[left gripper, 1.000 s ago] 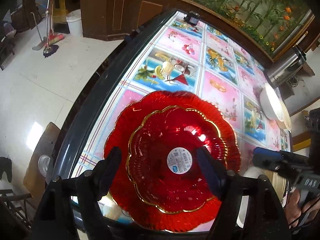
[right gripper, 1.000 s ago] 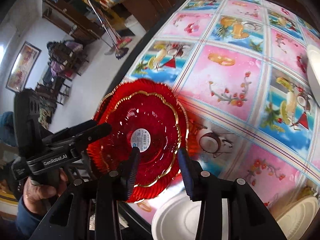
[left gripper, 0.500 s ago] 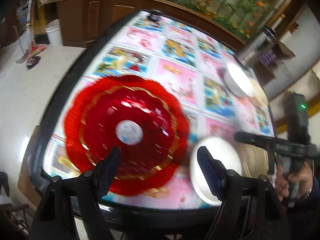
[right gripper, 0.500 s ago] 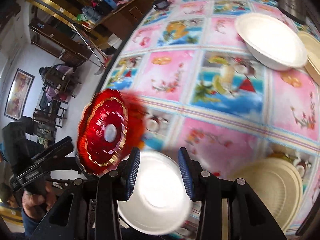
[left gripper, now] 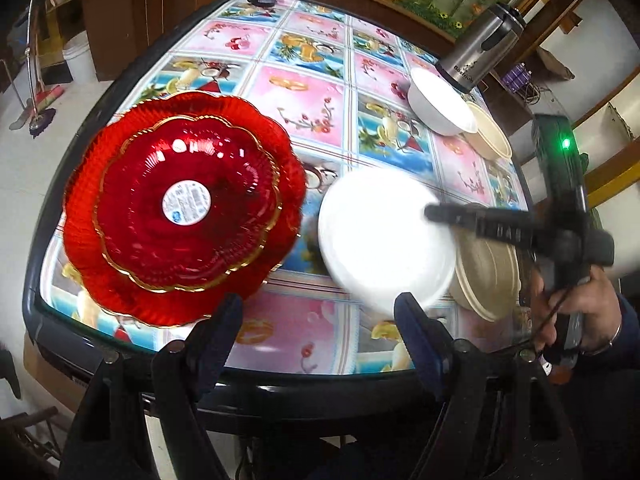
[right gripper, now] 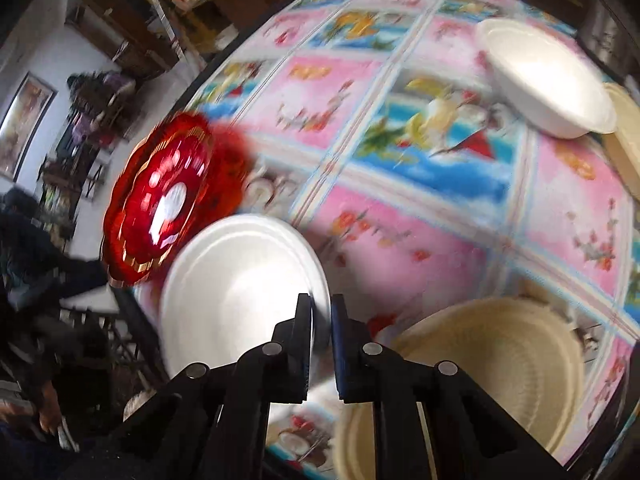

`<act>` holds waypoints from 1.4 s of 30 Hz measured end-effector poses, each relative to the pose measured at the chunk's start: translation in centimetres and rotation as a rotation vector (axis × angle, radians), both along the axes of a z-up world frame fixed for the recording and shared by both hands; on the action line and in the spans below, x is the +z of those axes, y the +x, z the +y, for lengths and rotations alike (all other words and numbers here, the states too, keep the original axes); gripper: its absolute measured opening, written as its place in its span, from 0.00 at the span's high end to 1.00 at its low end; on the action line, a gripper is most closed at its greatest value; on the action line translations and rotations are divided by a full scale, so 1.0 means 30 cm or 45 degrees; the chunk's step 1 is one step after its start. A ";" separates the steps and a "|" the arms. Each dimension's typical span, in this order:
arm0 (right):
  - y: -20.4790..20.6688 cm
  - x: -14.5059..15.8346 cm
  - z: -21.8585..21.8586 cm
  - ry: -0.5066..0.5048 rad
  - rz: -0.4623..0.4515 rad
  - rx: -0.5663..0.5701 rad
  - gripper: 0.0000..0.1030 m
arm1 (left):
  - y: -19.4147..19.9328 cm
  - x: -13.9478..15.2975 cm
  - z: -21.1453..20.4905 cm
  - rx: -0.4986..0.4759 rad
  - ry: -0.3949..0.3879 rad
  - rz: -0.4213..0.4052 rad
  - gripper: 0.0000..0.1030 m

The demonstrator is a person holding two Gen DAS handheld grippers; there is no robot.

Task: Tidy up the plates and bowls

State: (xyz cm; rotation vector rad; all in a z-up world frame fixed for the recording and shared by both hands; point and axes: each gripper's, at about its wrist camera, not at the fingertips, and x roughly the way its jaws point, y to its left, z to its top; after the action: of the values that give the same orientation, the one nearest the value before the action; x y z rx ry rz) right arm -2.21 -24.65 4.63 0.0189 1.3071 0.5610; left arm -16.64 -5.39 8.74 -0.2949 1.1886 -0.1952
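Two red glass plates with gold rims (left gripper: 180, 208) sit stacked at the table's near left corner, also visible as red plates (right gripper: 160, 200) in the right wrist view. Beside them lies a white foam plate (left gripper: 380, 236). My right gripper (right gripper: 321, 304) is shut on the right rim of the white plate (right gripper: 236, 280); from the left wrist view the right gripper (left gripper: 436, 214) reaches over that rim. My left gripper (left gripper: 318, 320) hangs open above the table's front edge, with nothing between its fingers.
A stack of cream plates (left gripper: 488, 268) lies right of the white plate. Farther back stand a white bowl (left gripper: 440, 104), a cream dish (left gripper: 492, 136) and a steel flask (left gripper: 480, 48). The table's dark rim (left gripper: 280, 384) runs just below my left fingers.
My left gripper swung right, off the red plates, and stayed open. My right gripper moved from the red plates to the white plate and closed on its rim.
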 end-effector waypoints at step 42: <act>0.027 0.023 -0.216 0.199 -0.032 -0.220 0.90 | 0.324 -0.088 -0.254 -0.138 0.091 0.038 0.82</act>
State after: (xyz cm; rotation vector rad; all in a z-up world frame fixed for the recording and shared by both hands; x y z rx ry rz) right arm -1.40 -31.12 5.32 0.2509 1.2212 0.5121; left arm -6.93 -13.01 6.11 -0.1713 1.2392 -0.2430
